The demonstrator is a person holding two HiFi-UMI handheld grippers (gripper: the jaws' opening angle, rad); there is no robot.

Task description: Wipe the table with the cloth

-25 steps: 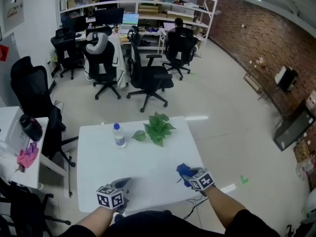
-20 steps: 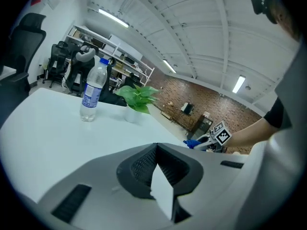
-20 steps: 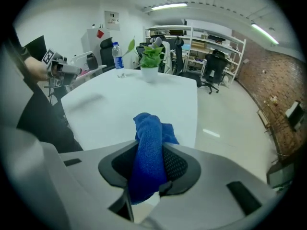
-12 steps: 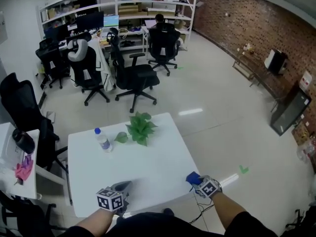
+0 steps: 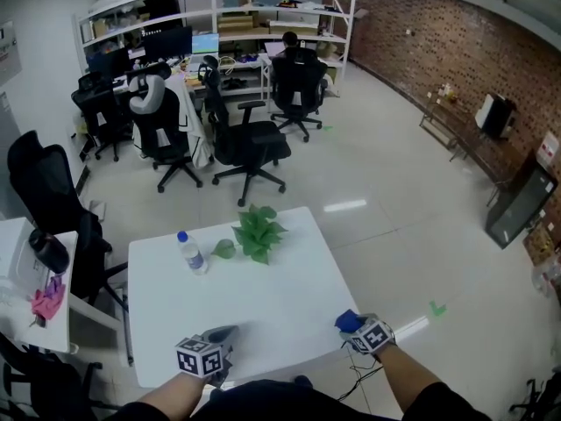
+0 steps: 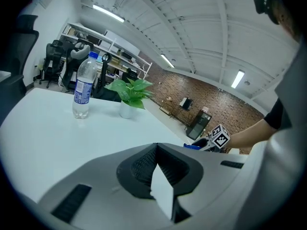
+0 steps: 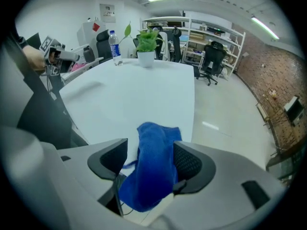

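The blue cloth (image 7: 153, 166) hangs crumpled between the jaws of my right gripper (image 7: 149, 157), which are opening. It leans on the right pad, and a gap shows at the left pad. In the head view the right gripper (image 5: 352, 326) sits at the white table's (image 5: 263, 296) near right corner with the cloth (image 5: 346, 320) at its tip. My left gripper (image 5: 221, 333) rests near the table's front edge. Its jaws (image 6: 157, 150) are together with nothing in them.
A water bottle (image 5: 190, 253) and a small potted plant (image 5: 257, 232) stand at the table's far side. Office chairs (image 5: 241, 139) and desks fill the room behind. A side desk (image 5: 26, 296) stands at the left. Bare floor lies to the right.
My right gripper has carried the cloth from the table top out to the near right corner. The left gripper has stayed at the front edge.
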